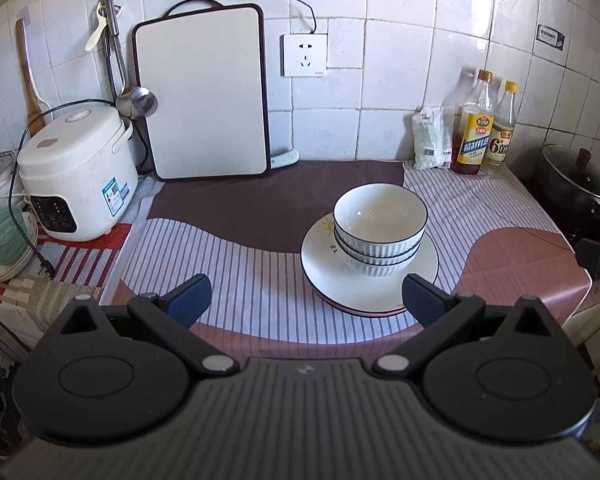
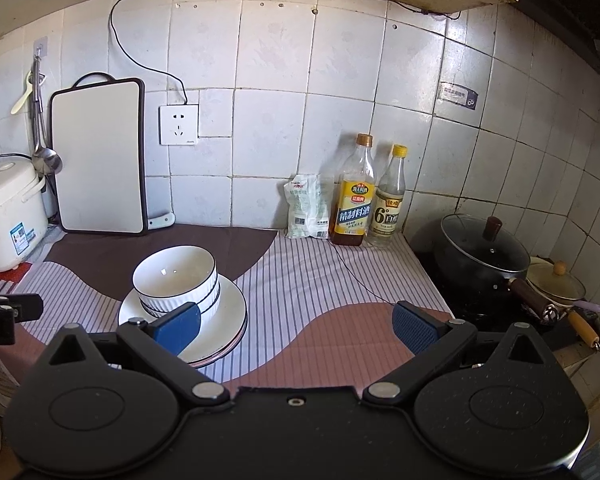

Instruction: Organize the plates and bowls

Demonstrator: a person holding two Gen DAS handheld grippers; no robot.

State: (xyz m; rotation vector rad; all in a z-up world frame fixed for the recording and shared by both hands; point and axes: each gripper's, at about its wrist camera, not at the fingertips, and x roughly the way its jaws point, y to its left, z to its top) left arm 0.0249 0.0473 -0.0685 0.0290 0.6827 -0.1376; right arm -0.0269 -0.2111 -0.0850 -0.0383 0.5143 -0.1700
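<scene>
White ribbed bowls [image 1: 380, 228] with dark rim lines are nested in a stack on a stack of white plates [image 1: 324, 260] on the striped cloth. The same bowls [image 2: 176, 280] and plates [image 2: 228, 312] show in the right wrist view at lower left. My left gripper [image 1: 306, 300] is open and empty, held back from the plates, its right finger in front of the plate rim. My right gripper [image 2: 296, 326] is open and empty, to the right of the stack; its left finger overlaps the plates in view.
A rice cooker [image 1: 76, 172] stands at left, a cutting board [image 1: 204, 92] leans on the tiled wall. Two bottles [image 2: 352, 196] and a white packet [image 2: 306, 208] stand at the back right. A lidded black pot [image 2: 484, 256] sits on the stove at right.
</scene>
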